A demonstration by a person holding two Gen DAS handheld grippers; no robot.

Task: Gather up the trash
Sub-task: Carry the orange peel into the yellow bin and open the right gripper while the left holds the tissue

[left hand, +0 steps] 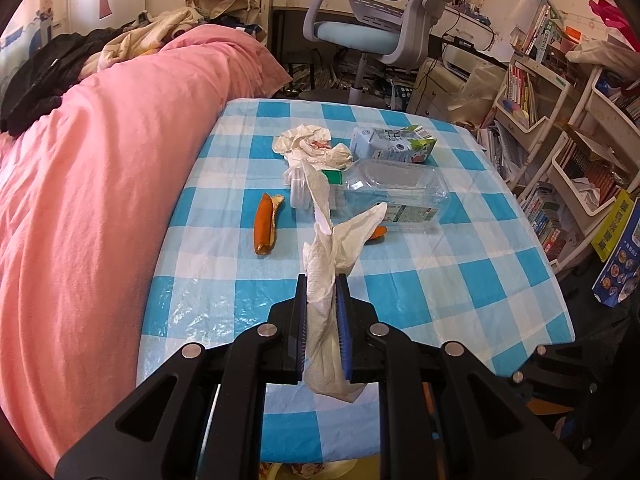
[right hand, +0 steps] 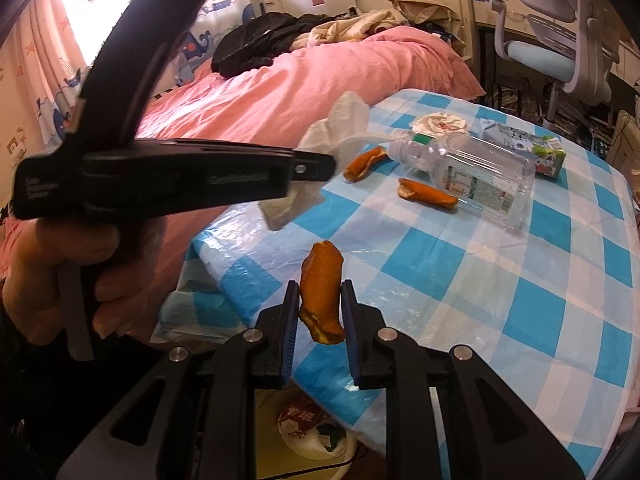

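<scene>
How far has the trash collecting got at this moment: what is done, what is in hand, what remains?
Done: nothing visibly binned. In hand: the left gripper is shut on a white tissue; the right gripper is shut on an orange peel. Left on the checked table: two more peels, a clear bottle, a carton and a crumpled wrapper.

This was a child's bedroom in a home. A bed under a pink cover (left hand: pixel 100 168) ran just beside the checked-cloth table (left hand: pixel 500 280); beyond the table stood a desk chair (left hand: pixel 372 20), and bookshelves (left hand: pixel 560 128) lined its other side.
</scene>
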